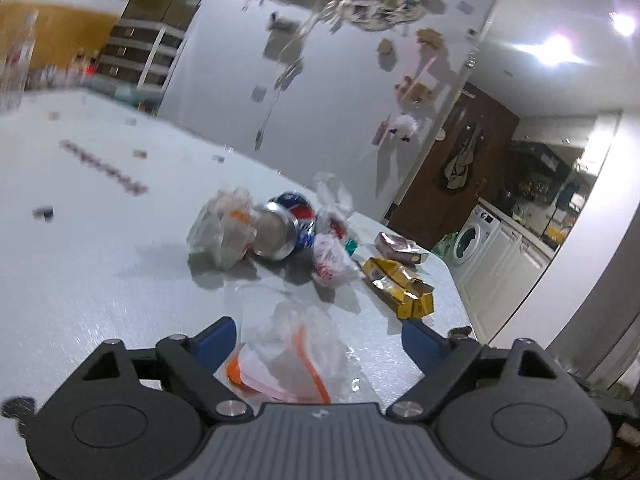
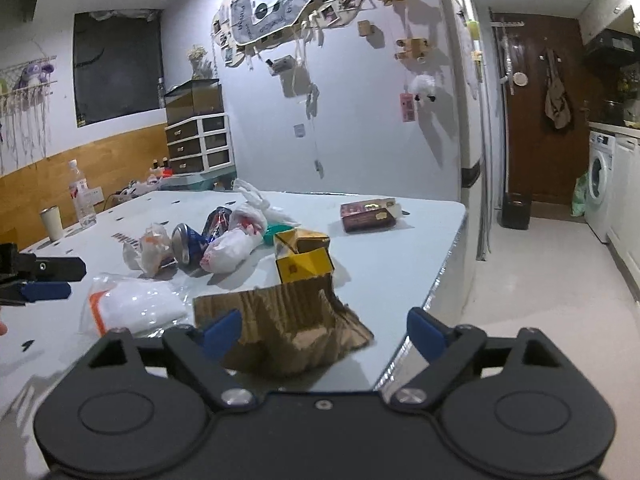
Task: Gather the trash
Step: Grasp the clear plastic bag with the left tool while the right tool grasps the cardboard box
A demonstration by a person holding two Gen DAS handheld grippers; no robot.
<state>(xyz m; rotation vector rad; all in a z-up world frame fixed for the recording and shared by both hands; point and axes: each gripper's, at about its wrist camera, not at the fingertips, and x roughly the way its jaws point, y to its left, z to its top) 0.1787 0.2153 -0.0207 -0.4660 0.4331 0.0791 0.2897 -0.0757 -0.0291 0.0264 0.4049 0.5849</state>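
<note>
Shiny metal can (image 2: pixel 188 242), clear plastic bag (image 2: pixel 132 308), ribbed matt cardboard (image 2: pixel 280 320), prob. matt tabletop (image 2: pixel 400 248).

Two crushed cans (image 2: pixel 188 242) (image 2: pixel 218 222); one yellow box (image 2: pixel 304 266); one maroon box (image 2: pixel 368 216); one cardboard piece (image 2: pixel 288 324); one water bottle (image 2: pixel 82 196); one cup (image 2: pixel 52 224).

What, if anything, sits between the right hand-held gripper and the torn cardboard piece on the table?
Nothing visible. The right hand-held gripper is open, with the torn cardboard piece lying directly ahead between its fingers. The yellow box sits behind the cardboard, not in front.
</note>
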